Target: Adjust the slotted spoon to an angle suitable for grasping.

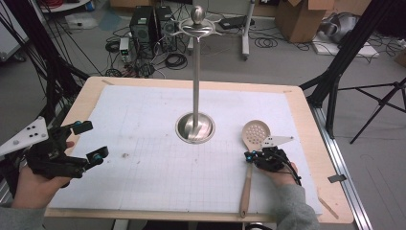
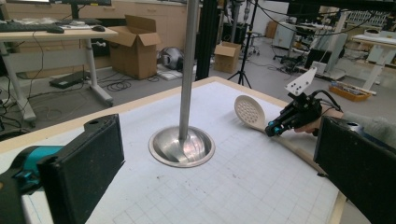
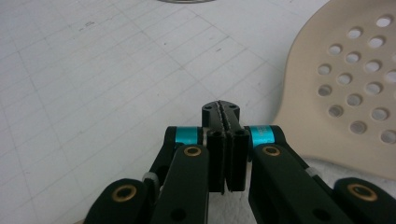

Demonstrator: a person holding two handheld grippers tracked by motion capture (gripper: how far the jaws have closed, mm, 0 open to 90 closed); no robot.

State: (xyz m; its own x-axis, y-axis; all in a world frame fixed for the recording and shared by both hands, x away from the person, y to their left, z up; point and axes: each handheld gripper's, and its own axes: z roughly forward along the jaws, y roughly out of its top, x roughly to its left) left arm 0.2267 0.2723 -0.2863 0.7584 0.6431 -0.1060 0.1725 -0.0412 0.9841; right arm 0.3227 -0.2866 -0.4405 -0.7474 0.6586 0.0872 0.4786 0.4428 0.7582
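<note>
A beige slotted spoon [image 1: 256,132] with a wooden handle lies on the white grid mat [image 1: 158,172] at the right, its head pointing away from me. My right gripper [image 1: 249,156] sits low at the spoon's neck. In the right gripper view its jaws [image 3: 221,112] are pressed together with nothing between them, and the spoon head [image 3: 345,93] lies just to their right. My left gripper [image 1: 92,141] hovers over the mat's left edge, jaws wide apart and empty. From the left gripper view, the left gripper [image 2: 219,172] faces the spoon [image 2: 249,112] and the right gripper [image 2: 275,128].
A tall metal stand [image 1: 196,72] with a round dished base [image 1: 195,128] and hooks at its top rises from the mat's middle; the stand [image 2: 182,147] is also in the left gripper view. Black tripod legs flank the table. Computers, cables and cardboard boxes crowd the floor beyond.
</note>
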